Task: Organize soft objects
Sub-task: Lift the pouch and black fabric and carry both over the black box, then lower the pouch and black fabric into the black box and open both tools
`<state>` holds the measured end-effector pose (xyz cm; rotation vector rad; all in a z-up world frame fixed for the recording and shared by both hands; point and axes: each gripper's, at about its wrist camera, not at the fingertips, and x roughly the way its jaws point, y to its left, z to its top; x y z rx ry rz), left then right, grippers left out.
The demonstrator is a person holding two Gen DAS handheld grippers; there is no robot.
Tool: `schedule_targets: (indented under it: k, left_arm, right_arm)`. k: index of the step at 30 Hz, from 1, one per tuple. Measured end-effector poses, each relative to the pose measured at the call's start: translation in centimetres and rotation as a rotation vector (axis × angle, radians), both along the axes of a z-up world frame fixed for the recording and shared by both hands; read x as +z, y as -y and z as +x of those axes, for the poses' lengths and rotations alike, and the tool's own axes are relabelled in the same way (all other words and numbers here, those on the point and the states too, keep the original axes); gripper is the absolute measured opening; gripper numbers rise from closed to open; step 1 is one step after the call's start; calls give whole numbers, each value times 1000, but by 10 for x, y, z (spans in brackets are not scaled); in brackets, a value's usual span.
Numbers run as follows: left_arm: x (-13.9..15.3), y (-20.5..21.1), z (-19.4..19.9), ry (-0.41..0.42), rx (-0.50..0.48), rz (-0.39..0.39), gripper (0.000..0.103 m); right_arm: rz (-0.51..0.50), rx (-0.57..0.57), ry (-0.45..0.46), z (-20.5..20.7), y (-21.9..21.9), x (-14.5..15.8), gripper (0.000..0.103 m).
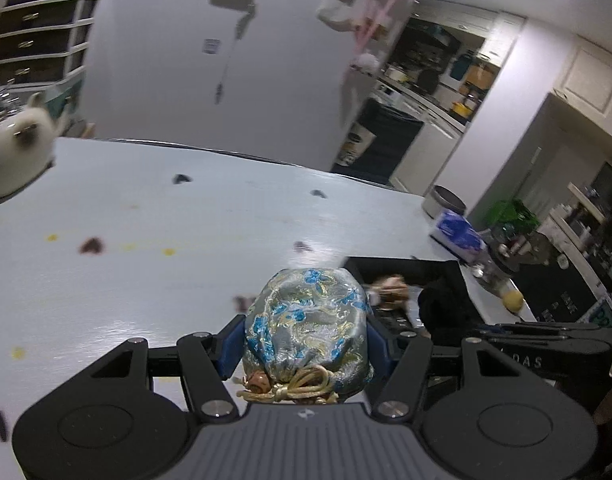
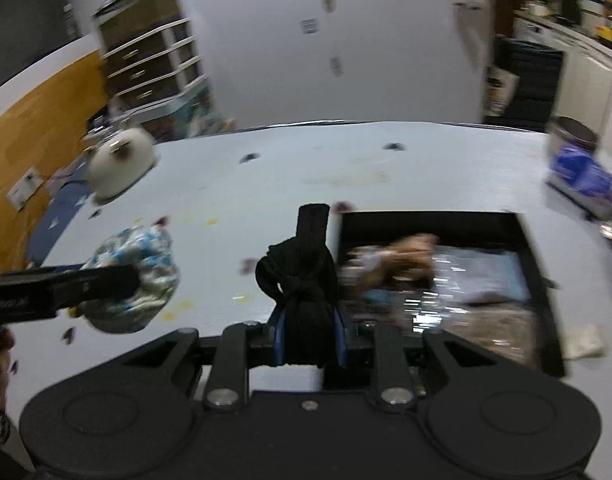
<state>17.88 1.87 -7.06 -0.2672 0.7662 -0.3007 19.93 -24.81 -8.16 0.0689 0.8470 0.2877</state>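
My left gripper [image 1: 304,340] is shut on a silver and blue brocade pouch [image 1: 306,328] tied with a gold cord, held above the white table [image 1: 146,220]. In the right wrist view the same pouch [image 2: 136,276] hangs at the left in that gripper. My right gripper [image 2: 307,332] is shut on a knotted black fabric bundle [image 2: 302,272], just left of a black tray [image 2: 533,280]. The tray [image 1: 453,272] holds a small brown plush toy [image 2: 409,252] and crinkled plastic. A white plush cat [image 2: 120,164] sits at the table's far left edge.
A blue and white packet [image 2: 581,176] and a grey tin [image 2: 573,134] lie at the table's right edge. Small dark marks and yellow spots dot the tabletop. Behind stand a white panel [image 1: 226,60], drawers [image 2: 146,64] and a kitchen counter [image 1: 425,96].
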Motion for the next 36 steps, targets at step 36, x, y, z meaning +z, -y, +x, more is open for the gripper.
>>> schedule_targets:
  k: [36]
  left_arm:
    - [-36, 221, 145, -78, -263, -24, 93]
  right_arm:
    - [50, -154, -21, 19, 157, -15, 25]
